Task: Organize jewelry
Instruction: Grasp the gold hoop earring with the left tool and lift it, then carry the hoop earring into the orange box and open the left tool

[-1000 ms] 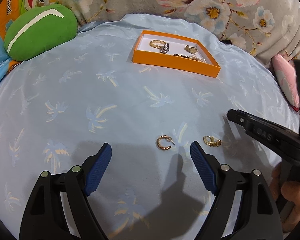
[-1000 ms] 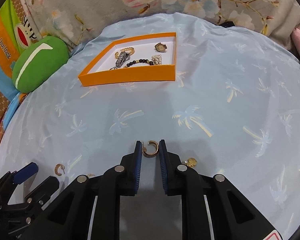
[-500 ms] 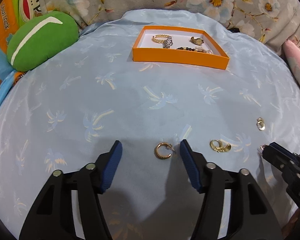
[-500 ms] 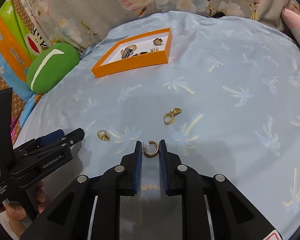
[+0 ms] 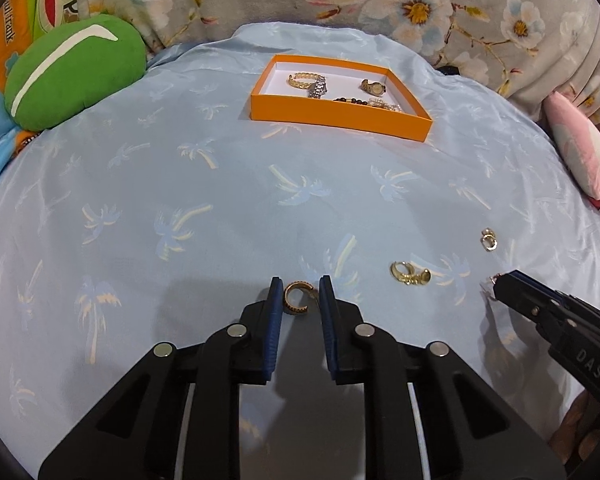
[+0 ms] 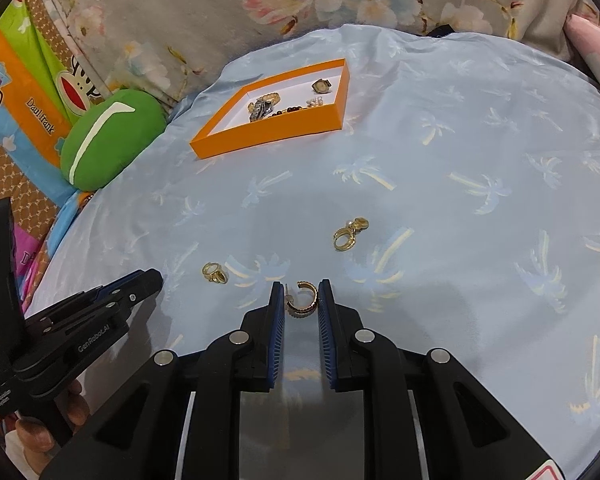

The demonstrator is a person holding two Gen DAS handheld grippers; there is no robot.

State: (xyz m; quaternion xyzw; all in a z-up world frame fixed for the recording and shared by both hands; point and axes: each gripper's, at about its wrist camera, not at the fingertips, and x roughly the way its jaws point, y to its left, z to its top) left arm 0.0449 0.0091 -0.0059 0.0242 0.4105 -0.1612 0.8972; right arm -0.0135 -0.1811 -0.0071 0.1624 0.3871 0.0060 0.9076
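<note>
With its blue pads just closed, the left gripper (image 5: pixel 299 294) pinches a gold hoop earring (image 5: pixel 296 298) on the pale blue palm-print cloth (image 5: pixel 220 184); the right gripper (image 6: pixel 299 296) clamps a matching ridged gold hoop (image 6: pixel 303 301). Open cloth runs ahead to the orange cardboard tray (image 5: pixel 340 116) of jewelry near the far edge.
</note>
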